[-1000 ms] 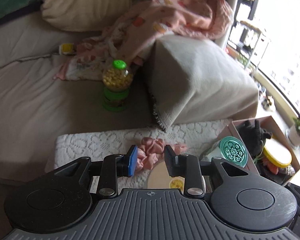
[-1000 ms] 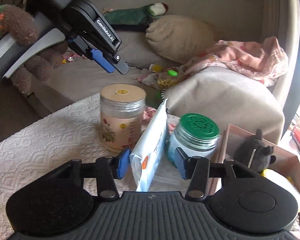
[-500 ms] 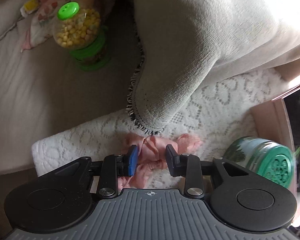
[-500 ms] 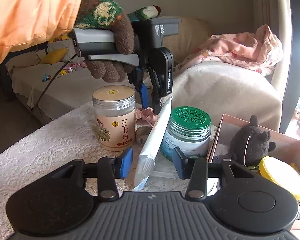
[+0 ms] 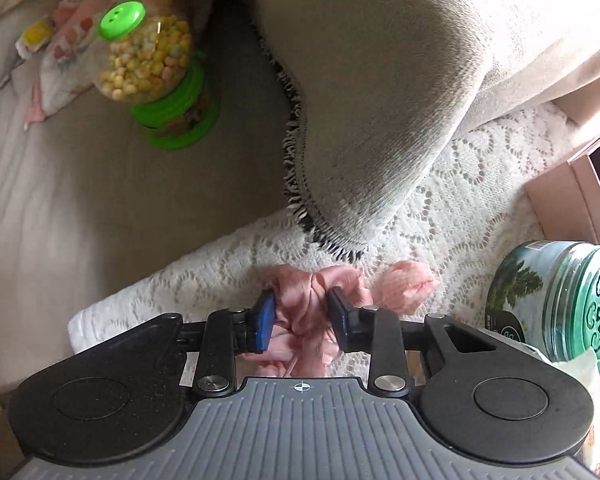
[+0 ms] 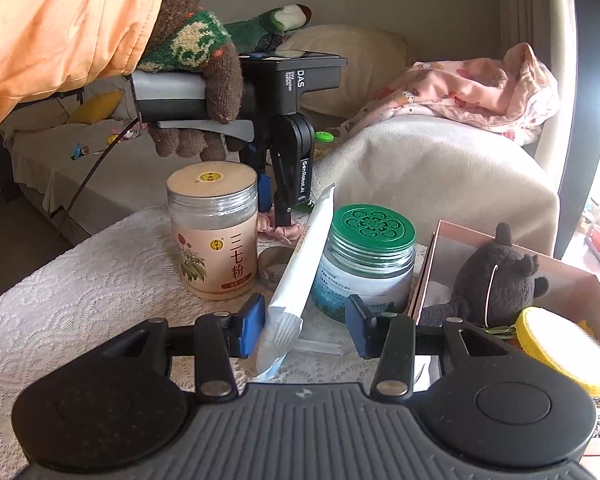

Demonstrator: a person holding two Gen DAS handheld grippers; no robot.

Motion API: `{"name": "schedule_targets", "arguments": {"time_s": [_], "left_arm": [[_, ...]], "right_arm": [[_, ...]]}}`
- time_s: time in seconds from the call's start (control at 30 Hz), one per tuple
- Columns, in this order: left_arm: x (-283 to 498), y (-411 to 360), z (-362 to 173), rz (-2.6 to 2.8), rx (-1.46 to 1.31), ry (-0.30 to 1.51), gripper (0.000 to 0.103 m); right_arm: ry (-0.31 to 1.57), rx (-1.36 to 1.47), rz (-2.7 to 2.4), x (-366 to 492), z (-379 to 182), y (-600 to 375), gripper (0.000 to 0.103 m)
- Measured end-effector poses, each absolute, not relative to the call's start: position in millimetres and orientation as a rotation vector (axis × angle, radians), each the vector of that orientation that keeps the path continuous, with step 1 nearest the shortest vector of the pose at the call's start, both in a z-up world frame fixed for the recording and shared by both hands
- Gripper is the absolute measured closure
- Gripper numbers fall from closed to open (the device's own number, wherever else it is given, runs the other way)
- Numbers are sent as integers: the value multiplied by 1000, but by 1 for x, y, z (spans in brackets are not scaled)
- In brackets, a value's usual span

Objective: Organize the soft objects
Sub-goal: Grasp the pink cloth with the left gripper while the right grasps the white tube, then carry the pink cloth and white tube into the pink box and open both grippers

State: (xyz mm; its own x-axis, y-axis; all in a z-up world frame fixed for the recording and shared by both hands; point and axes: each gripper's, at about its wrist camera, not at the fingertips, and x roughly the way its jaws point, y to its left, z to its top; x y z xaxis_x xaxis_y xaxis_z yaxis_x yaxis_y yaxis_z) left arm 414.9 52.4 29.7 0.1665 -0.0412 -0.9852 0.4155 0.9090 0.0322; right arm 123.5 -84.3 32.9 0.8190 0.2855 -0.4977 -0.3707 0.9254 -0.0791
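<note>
Two grippers over a lace-covered table (image 5: pixel 460 208), one busy, one waiting. Left gripper (image 5: pixel 301 297) pointing straight down, jaws partly open and just closing, straddling the pink scrunchie (image 5: pixel 406 286) at its bunched middle. Fabric between the pads and brushing them, yet not visibly squeezed, so probably not gripped so far. Sensible to come from above: a limp ring of cloth lying flat, best pinched where the folds gather. Held by a gloved hand (image 6: pixel 196 80) on the handle, as seen from the right wrist.

Right gripper (image 6: pixel 305 314) tilted low over the near edge of the table, jaws about half open and holding nothing. White pouch (image 6: pixel 308 256) standing between them, lower end against the left pad, well clear of the other, and leaning on the green-lidded jar (image 6: pixel 370 256). Seemingly parked.

Likely destination: the pink box (image 6: pixel 432 264), already holding a dark plush toy (image 6: pixel 496 272).

Crowded around the scrunchie: fringe of the beige throw (image 5: pixel 380 100) just beyond it, green-lidded jar just to one side, tan-lidded jar (image 6: pixel 214 236) near. Between scrunchie and box, both the leaning pouch and the green-lidded jar, so a lift over them needed rather than a slide. Candy jar (image 5: pixel 148 64) on the sofa, well apart and no obstacle.
</note>
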Motion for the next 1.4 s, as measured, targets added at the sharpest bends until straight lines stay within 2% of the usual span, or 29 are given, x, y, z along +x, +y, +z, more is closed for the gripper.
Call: {"name": "schedule_targets", "arguments": {"time_s": [0.17, 0.23, 0.33, 0.43, 0.6, 0.77, 0.93, 1.2, 1.4], "left_arm": [[404, 74, 31, -364, 256, 1303, 69], [396, 85, 32, -368, 207, 1250, 80], [381, 112, 36, -357, 72, 1165, 87], [364, 138, 37, -292, -29, 1102, 89], [341, 182, 53, -227, -191, 1012, 90], [316, 200, 98, -219, -240, 892, 90], [299, 207, 142, -227, -279, 797, 90], [281, 170, 227, -265, -225, 652, 90], [274, 121, 253, -318, -203, 619, 90]], "right_arm": [[497, -262, 324, 131, 39, -63, 62], [513, -273, 318, 140, 41, -56, 62], [555, -242, 305, 159, 43, -56, 63], [635, -200, 308, 175, 45, -58, 84], [724, -150, 336, 191, 57, -59, 89], [718, -111, 357, 207, 93, -59, 90], [631, -114, 353, 212, 145, -63, 90], [471, -105, 285, 202, 236, -109, 90], [413, -51, 183, 189, 273, -171, 90]]}}
